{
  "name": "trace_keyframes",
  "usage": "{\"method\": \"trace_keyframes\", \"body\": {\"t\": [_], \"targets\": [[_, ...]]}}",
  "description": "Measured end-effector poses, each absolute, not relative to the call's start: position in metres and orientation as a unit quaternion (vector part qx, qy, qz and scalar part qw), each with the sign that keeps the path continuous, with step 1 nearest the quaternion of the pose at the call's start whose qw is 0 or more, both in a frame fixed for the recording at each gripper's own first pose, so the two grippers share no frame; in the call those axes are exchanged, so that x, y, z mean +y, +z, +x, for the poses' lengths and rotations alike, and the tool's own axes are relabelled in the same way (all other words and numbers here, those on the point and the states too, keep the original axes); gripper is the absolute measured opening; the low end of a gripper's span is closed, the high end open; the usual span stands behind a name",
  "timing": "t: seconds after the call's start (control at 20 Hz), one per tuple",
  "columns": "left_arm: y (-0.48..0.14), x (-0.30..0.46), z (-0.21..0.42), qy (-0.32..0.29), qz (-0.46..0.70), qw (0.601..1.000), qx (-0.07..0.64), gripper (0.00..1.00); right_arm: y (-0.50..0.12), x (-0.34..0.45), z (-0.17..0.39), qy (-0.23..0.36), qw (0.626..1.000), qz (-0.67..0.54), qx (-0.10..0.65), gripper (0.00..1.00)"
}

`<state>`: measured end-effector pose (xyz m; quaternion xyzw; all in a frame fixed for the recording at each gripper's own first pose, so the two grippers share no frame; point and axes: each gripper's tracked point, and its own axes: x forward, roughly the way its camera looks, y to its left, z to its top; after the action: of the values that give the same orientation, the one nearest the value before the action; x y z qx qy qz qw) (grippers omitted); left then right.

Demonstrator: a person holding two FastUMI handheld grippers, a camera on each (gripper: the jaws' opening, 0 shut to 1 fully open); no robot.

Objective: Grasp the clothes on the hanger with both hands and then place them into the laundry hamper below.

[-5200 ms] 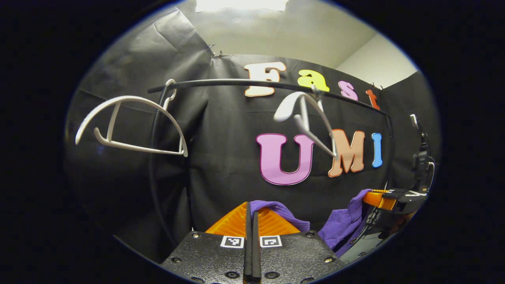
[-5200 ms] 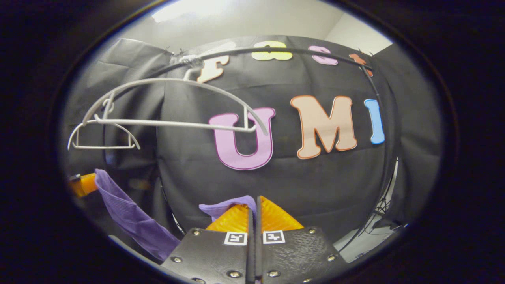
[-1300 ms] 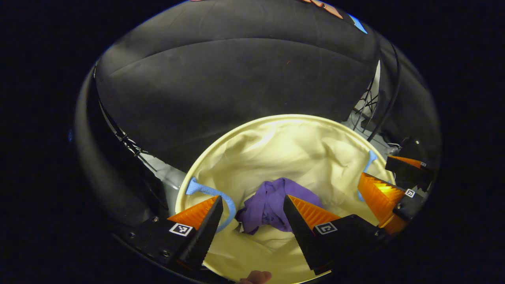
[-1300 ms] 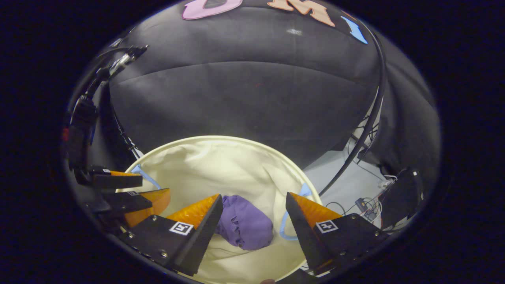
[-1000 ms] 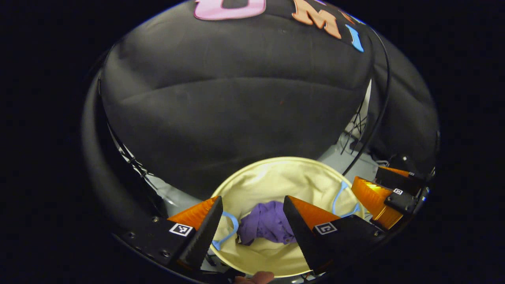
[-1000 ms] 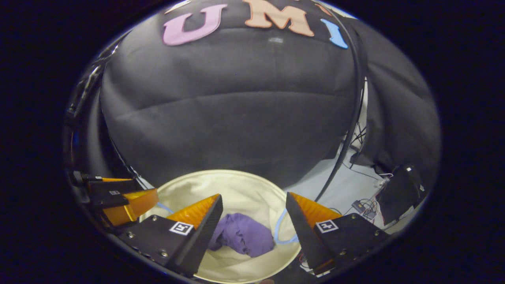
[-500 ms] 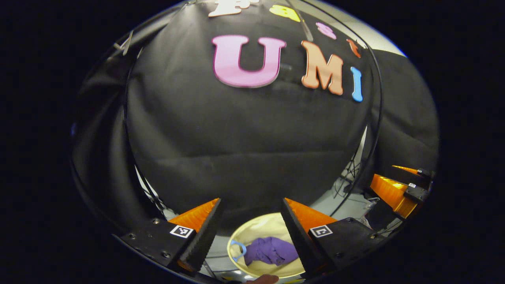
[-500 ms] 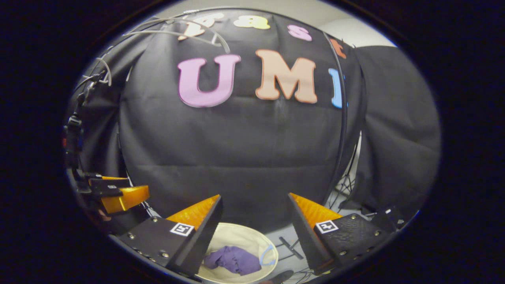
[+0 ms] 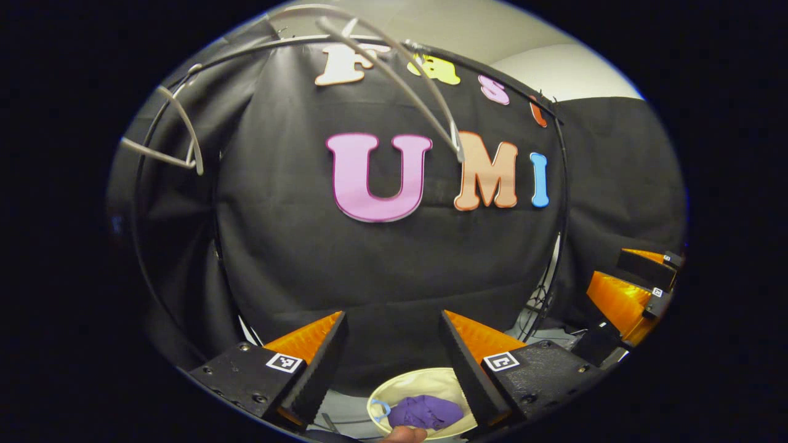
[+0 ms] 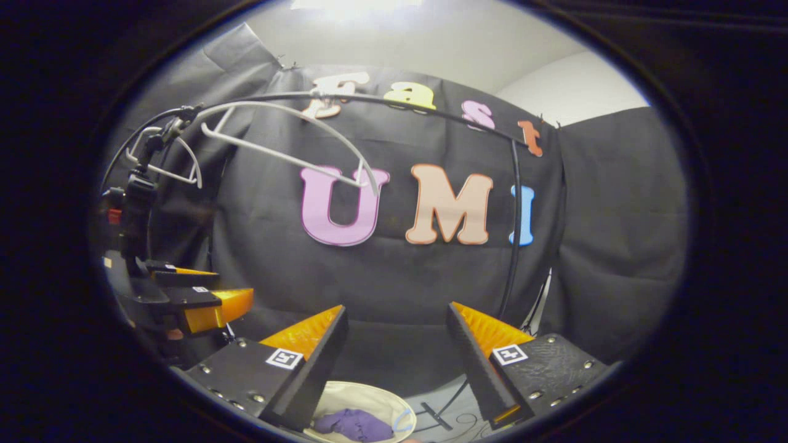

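Observation:
The purple garment (image 9: 425, 411) lies crumpled inside the round cream hamper (image 9: 414, 383) on the floor, far below both grippers. My left gripper (image 9: 392, 317) is open and holds nothing. My right gripper (image 10: 397, 309) is also open and holds nothing. In the right gripper view the garment (image 10: 352, 424) and the hamper (image 10: 363, 389) sit low between the fingers. The left gripper (image 10: 234, 284) appears at that view's left edge. The right gripper (image 9: 606, 271) appears at the right edge of the left gripper view. Two bare white hangers (image 10: 289, 141) (image 10: 175, 161) hang on the black rail (image 10: 431, 111).
The black rail's upright post (image 10: 514, 234) stands to the right of the hamper. Cables (image 10: 440, 413) lie on the grey floor beside it. The hamper has light blue handles (image 9: 377, 407). A fingertip (image 9: 403, 435) shows at the bottom edge.
Both grippers let go of the garment, which now lies in the hamper. Over the last second both open grippers rose and tilted upward, so the hamper shrank and the hangers came back into sight.

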<state>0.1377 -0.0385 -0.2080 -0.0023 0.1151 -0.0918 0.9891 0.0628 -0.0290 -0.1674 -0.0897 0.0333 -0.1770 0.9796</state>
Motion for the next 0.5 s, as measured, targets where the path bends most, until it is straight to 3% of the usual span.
{"method": "trace_keyframes", "body": {"t": [0.35,0.5], "targets": [[-0.113,-0.023,0.093,-0.108,-0.038,0.992,0.047,0.89,-0.087,0.003,0.020,-0.164,0.983,-0.083,-0.007,0.95],[-0.096,-0.022,0.065,-0.118,-0.054,0.991,0.027,0.90,-0.088,0.011,-0.008,-0.168,0.984,-0.056,-0.013,0.99]]}}
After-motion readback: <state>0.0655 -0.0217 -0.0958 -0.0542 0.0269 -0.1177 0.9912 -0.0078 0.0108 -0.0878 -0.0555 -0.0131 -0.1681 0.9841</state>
